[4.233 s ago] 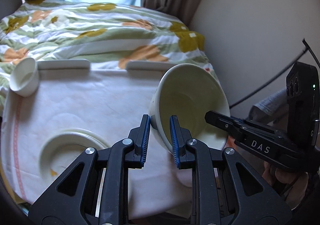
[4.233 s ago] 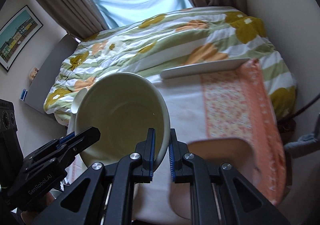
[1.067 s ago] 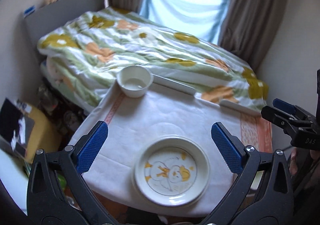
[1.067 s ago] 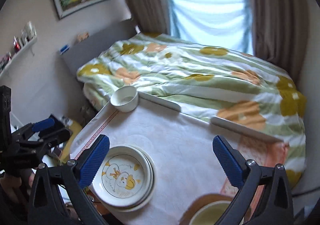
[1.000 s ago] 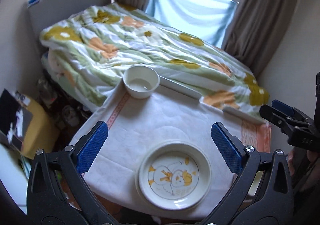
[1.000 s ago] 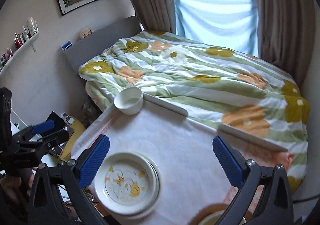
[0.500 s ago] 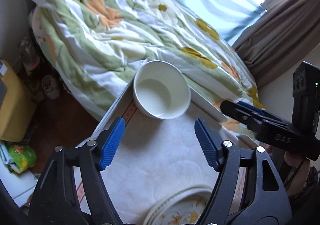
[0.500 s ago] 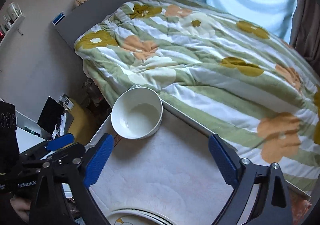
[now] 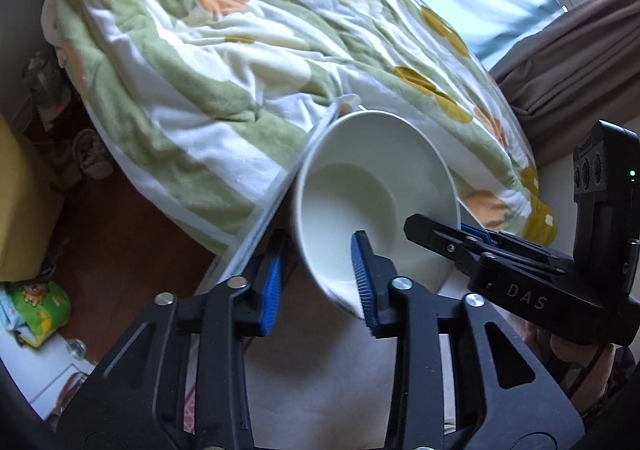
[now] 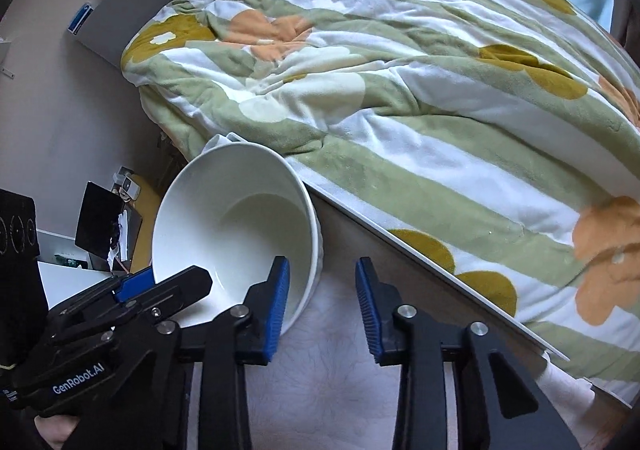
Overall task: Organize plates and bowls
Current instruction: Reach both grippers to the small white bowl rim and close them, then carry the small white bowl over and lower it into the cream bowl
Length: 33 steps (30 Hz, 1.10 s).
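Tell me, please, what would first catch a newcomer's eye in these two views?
The white bowl at the table's far corner, with both grippers reaching in: the left gripper straddles its near wall and the right gripper straddles its right wall, jaws not yet closed. Behind it spreads the green floral quilt.

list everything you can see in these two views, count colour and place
bowl: 1, white, at the table's corner next to the bed, its wall straddled by both grippers
tablecloth: 1, white, covering the table under the bowl
quilt: 1, green and white stripes with orange and mustard flowers, on the bed beyond the table
curtain: 1, brown, upper right of the left wrist view
headboard: 1, grey, against the wall behind the bed
left gripper: 1, black with blue pads, open, one finger inside the bowl and one outside
right gripper: 1, black with blue pads, open, around the bowl's opposite wall
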Tool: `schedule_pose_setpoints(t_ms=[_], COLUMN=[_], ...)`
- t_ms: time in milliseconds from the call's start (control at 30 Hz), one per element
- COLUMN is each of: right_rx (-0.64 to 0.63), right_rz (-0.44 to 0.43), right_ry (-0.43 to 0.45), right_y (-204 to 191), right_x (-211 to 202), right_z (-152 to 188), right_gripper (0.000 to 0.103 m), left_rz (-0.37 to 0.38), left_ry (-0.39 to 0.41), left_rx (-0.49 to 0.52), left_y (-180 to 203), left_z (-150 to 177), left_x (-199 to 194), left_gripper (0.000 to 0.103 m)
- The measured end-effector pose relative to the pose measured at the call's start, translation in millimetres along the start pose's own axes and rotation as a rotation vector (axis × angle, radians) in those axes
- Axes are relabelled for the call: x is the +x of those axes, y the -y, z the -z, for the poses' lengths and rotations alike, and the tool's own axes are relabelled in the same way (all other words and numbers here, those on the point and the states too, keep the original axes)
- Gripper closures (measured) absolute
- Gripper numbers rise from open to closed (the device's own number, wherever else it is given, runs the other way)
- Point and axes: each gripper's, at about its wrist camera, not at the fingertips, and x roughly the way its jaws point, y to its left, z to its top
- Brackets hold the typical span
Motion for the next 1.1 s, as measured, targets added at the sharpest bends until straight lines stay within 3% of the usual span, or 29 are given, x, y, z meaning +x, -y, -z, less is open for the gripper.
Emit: schedule_pose_setpoints(t_ms=[33,100,600,900,1100], right_rx=[0.002,0.002,0.081,0.172,0.238], right_rz=[-0.013,-0.030,-0.018,-0.001,0.016], right_ry=[0.002,0.009,0.077,0.182,0.247], right_y=[-0.2,-3.4,7.0,26.4,45.1], right_x=[1.7,1.8,-20.5,-83.5,-130.1], right_z=[-0.9,-1.9,14.0,59.8,113.8], right_gripper=[0.081,0.089,0.091,0.091,0.091], left_rz=[-0.007,0.000,-0.016,0.028,0.071], left_ry=[-0.001,0.003,0.029,0.031,0.045], left_rx=[0.001,-0.002,0.140,0.258,0.343], left_y=[-1.7,-4.8,31.2,86.5,133.4], left_z=[-0.8,-0.6,6.3,44.0,83.0], left_x=[2.0,1.9,-19.2,-46.9,-74.4], left_gripper=[0.083,0.083,0.083,0.083,0.084])
